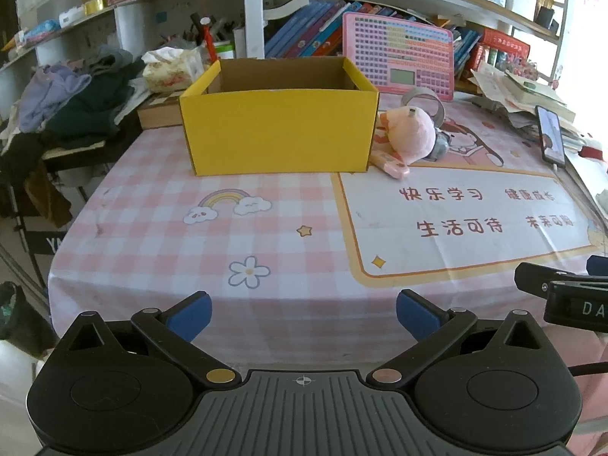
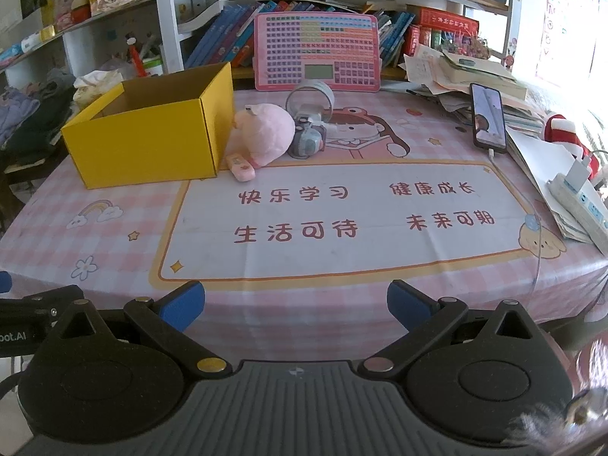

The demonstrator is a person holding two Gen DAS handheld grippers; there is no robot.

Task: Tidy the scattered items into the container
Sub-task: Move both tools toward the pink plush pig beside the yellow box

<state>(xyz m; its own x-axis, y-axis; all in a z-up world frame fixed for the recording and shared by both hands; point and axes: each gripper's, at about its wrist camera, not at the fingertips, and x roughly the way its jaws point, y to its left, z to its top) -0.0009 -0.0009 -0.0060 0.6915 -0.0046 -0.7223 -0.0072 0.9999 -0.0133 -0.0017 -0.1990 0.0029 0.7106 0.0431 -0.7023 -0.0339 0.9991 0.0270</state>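
The table (image 2: 114,250) wears a pink checked cloth printed with a rainbow, flowers and red characters — on it sit a yellow cardboard box (image 2: 152,140), a pink plush toy (image 2: 266,133), a small pink stick-shaped item (image 2: 240,167), a tape roll (image 2: 311,95), a grey toy camera (image 2: 306,140), a phone (image 2: 488,121) and stacked papers (image 2: 475,79).

box (image 2: 152,140) on table (image 2: 342,250), left | plush toy (image 2: 266,133) just right of box | small case (image 2: 240,167) before toy | tape roll (image 2: 311,98) behind toy | phone (image 2: 488,121) far right | books (image 2: 224,34) behind
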